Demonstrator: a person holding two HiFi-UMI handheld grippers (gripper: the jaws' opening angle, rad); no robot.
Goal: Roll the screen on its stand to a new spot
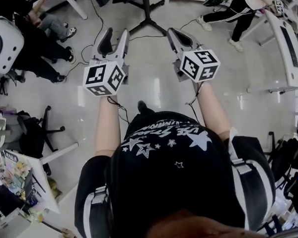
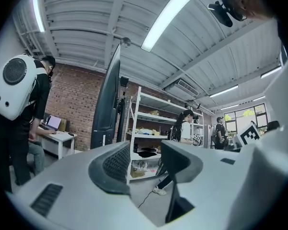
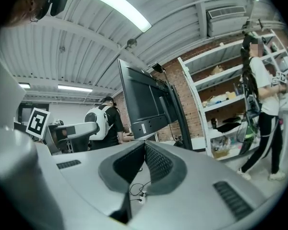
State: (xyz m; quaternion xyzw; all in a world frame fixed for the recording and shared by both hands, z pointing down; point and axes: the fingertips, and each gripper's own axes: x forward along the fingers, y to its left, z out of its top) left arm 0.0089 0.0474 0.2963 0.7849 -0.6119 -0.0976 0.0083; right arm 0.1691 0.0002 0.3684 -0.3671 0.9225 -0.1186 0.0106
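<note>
The person holds both grippers out in front of the body, above a glossy grey floor (image 1: 154,90). The left gripper (image 2: 149,159) has its jaws clearly apart, and between them is only open air, with the room seen behind. The right gripper (image 3: 144,147) has its jaws closed together, the ribbed pads meeting at the tips, and nothing is held between them. The screen (image 3: 143,102) is a large dark flat panel that stands upright on its stand (image 1: 147,9), ahead of both grippers and apart from them. In the head view only the black pole and the spread legs of the stand are seen, at the top of the picture. Beside the screen, on its right, is a white shelf rack (image 2: 150,116). Its shelves carry several small boxes and loose items, too small to name, and on the lowest level lie what look like a clear bag and a brown box, whose contents I cannot tell. A person in a white top (image 3: 261,87) stands at the rack, and a person with a white backpack (image 2: 12,87) stands to the left of the screen, near a white worktop (image 2: 59,136).
</note>
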